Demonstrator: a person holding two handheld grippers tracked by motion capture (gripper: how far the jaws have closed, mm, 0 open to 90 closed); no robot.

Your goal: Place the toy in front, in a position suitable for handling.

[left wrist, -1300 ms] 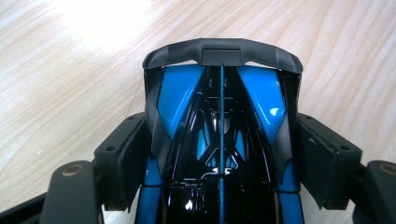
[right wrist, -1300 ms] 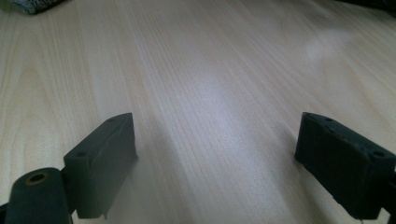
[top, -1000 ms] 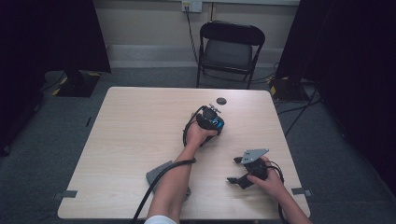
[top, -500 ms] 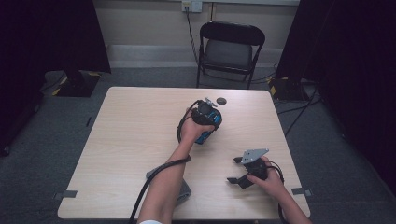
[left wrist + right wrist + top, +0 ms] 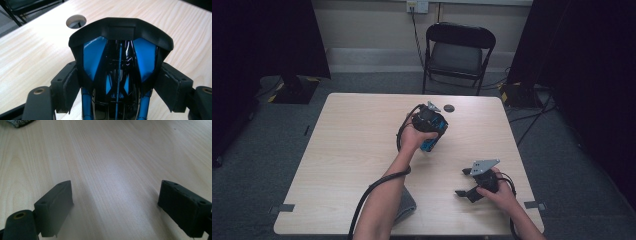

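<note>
My left gripper (image 5: 429,125) is held above the table's middle, toward the far side, shut on a glossy black-and-blue object (image 5: 432,141). In the left gripper view the object (image 5: 120,42) sits between the jaws of the left gripper (image 5: 121,82), with both pads against its sides. Its black front rim points toward a round hole (image 5: 76,21) in the tabletop. Low over the front right of the table, my right gripper (image 5: 469,184) stands open. In the right gripper view the jaws of the right gripper (image 5: 115,207) are wide apart, with bare wood between them.
A grey cloth (image 5: 406,206) lies near the front edge under the left forearm, and its corner (image 5: 18,122) shows in the right gripper view. A small dark round spot (image 5: 449,108) marks the table's (image 5: 347,150) far edge. Beyond it stands a black folding chair (image 5: 459,50).
The left hand has risen and drifted slightly toward the far edge with the black-and-blue object still in its jaws. The right gripper has stayed where it was.
</note>
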